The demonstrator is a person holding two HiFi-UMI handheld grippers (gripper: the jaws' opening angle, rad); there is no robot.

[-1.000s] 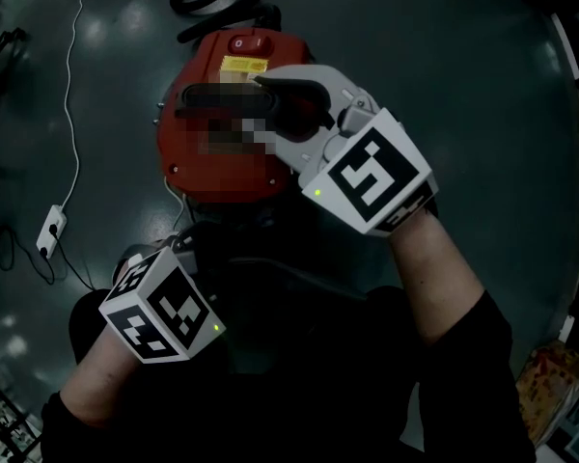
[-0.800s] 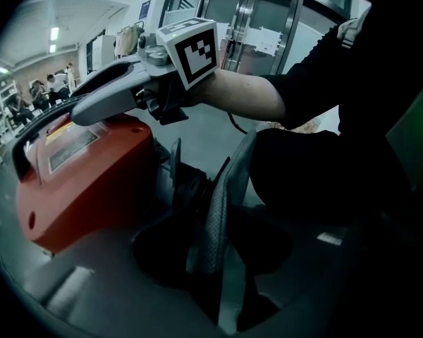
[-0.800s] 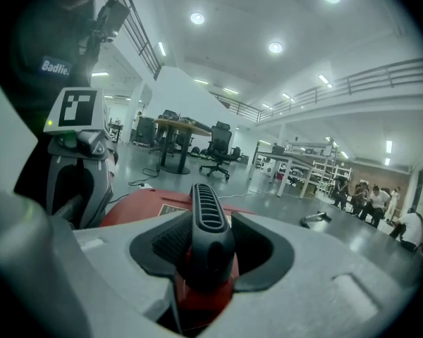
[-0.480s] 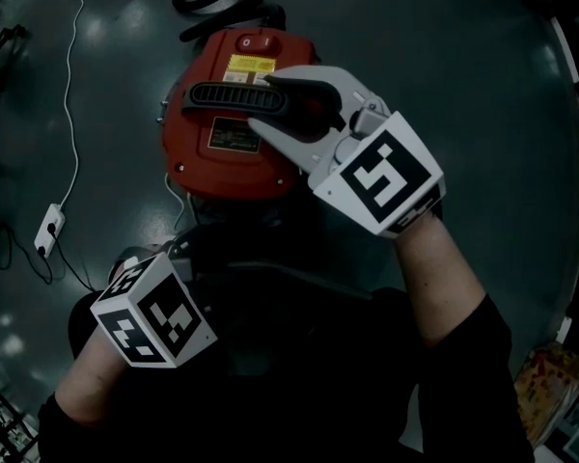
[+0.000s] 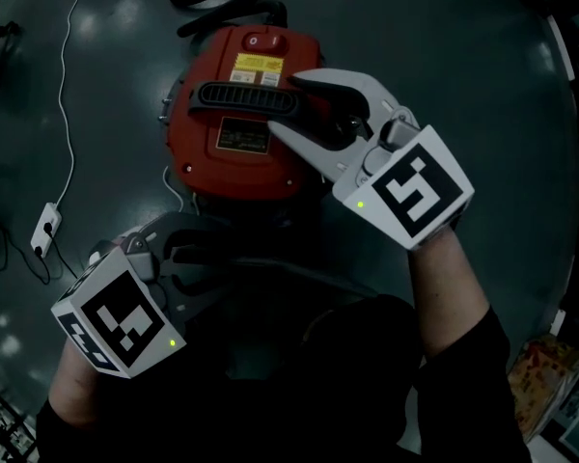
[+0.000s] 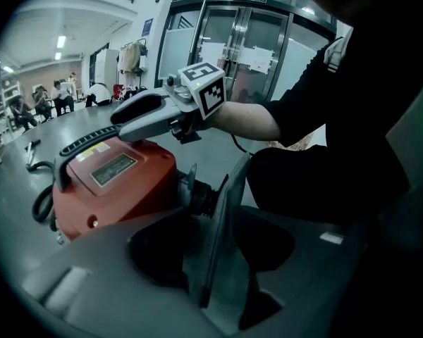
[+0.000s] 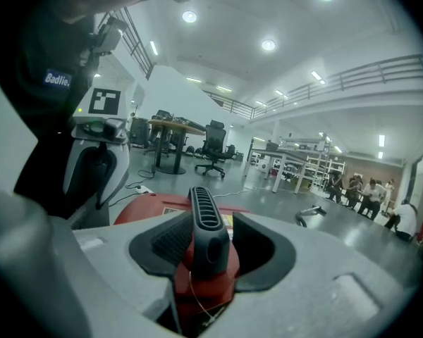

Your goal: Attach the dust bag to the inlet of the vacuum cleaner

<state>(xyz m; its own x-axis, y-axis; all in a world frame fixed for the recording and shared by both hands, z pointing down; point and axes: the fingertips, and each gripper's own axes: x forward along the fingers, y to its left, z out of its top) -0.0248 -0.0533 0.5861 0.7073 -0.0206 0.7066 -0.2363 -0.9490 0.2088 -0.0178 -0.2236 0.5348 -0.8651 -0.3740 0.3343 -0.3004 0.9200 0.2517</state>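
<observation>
Over the last second the left claw (image 5: 179, 254) has slid back toward the person, with the dust bag (image 6: 222, 231) pinched by its flat collar, so I'd guess it's re-aiming and not seated yet. The collar stands upright, long axis near-vertical, its face toward the inlet (image 6: 199, 192) just beyond it. The right claw (image 5: 288, 104) is clamped on the handle (image 5: 236, 96) of the vacuum cleaner (image 5: 227, 157).

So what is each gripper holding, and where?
Left gripper: dust bag collar, by its edge. Right gripper: vacuum cleaner, by its black handle, at one end.
</observation>
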